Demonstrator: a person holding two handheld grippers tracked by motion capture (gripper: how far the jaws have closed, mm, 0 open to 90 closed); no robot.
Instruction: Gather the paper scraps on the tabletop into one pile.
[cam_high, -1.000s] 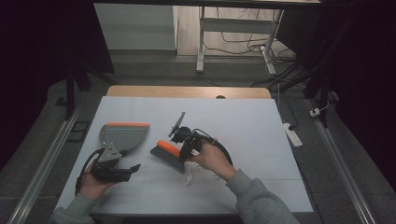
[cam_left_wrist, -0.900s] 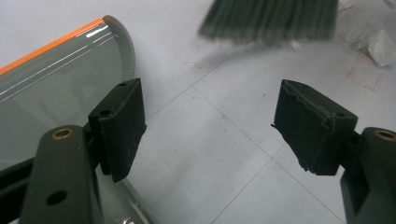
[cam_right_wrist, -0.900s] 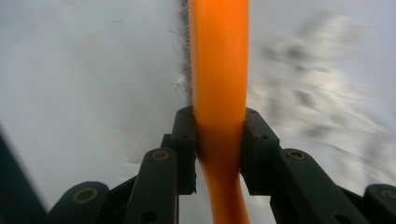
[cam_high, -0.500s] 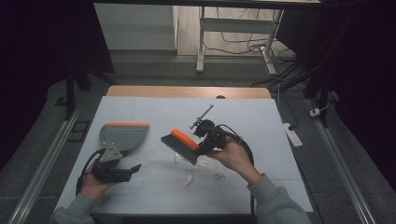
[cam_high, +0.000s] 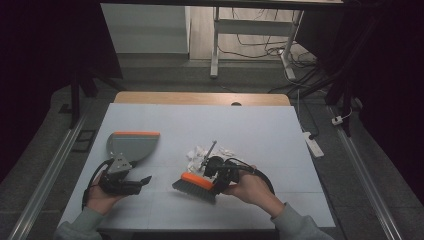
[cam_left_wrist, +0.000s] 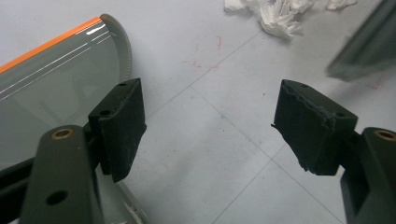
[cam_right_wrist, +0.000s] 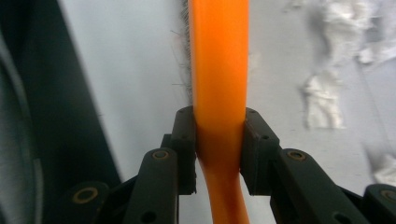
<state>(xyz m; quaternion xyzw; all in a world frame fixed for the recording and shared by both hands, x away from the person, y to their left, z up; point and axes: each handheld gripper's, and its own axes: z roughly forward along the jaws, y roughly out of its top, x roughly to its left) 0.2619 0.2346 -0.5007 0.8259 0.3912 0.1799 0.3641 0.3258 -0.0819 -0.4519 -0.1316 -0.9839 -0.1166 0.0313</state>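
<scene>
White power strip (cam_high: 313, 143) on the floor right of the table (cam_high: 280, 125), tangled cables (cam_high: 260, 42) beyond it

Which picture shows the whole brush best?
The high view: it shows the whole brush with orange back and grey bristles, held by the right gripper. The right gripper view gives a close-up of its orange handle between the jaws. The left gripper view catches a blurred grey edge.

A pale grey table top (cam_high: 280, 130) with thin seam lines carries the work, a strip of bare wood along its far edge. A grey dustpan (cam_high: 131, 146) with an orange lip lies flat at the left. Crumpled white paper scraps (cam_high: 199, 152) lie near the middle.
</scene>
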